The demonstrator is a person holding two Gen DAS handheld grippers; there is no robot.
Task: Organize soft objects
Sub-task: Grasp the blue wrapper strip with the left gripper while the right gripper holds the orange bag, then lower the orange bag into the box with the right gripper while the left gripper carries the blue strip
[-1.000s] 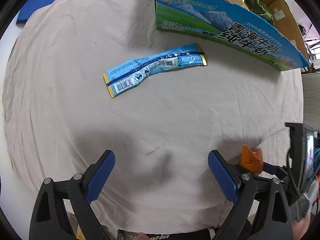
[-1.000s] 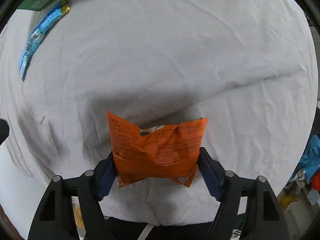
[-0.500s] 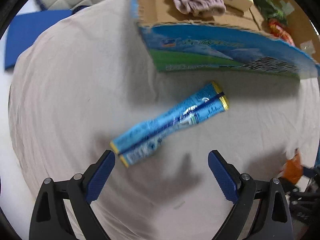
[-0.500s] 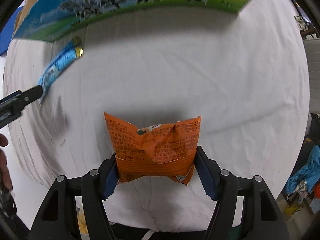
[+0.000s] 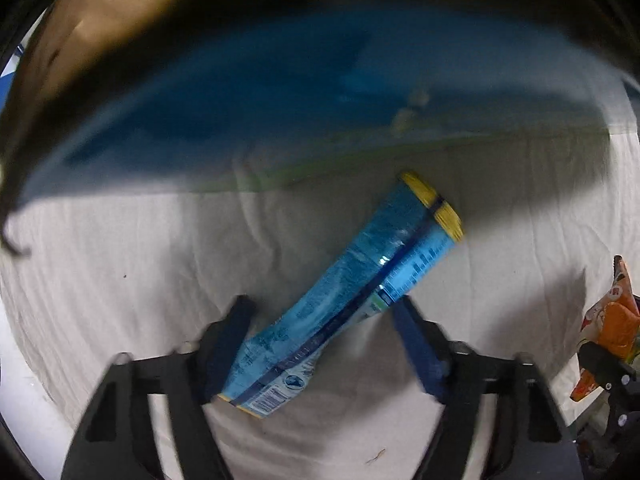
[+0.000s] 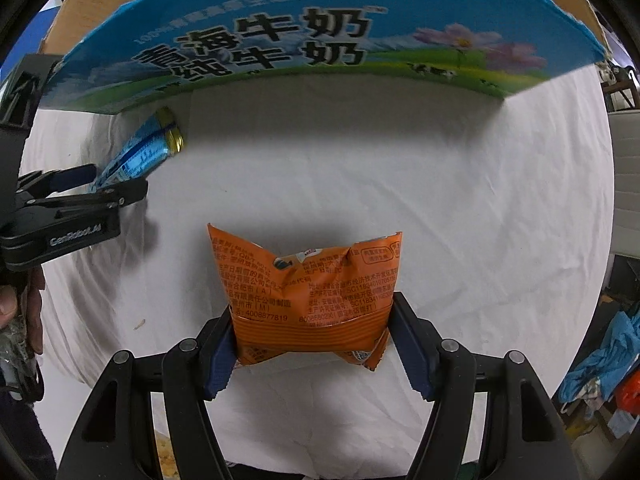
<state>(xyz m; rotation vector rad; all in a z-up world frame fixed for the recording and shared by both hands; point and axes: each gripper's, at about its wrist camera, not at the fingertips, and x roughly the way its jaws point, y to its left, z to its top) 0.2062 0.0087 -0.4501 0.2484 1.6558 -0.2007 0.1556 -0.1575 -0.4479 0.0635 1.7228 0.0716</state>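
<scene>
Left wrist view: the left gripper is straddling the near part of the blue packet, its blue fingers standing apart on either side. The left finger is lying against the packet's near end, while the right finger is sitting just beside its edge; motion blur is preventing a firm reading of contact. The packet is lying flat on the cloth, running diagonally from the near left to its yellow-banded far end at the right. Beyond it, the box is filling the top of the view as a blurred blue wall with a brown flap above. At the right edge, the orange bag is showing in part.

Right wrist view: the right gripper is clamping the orange bag by its lower part, both fingers pressing into its sides so that the foil is pinching inward. The bag is standing upright between the fingers, above the cloth. To the left, the left gripper is reaching over the blue packet, which is lying near the box's corner. The box, printed with Chinese characters, meadow and flowers, is spanning the far side. A pile of clothing is showing off the table at the lower right.
</scene>
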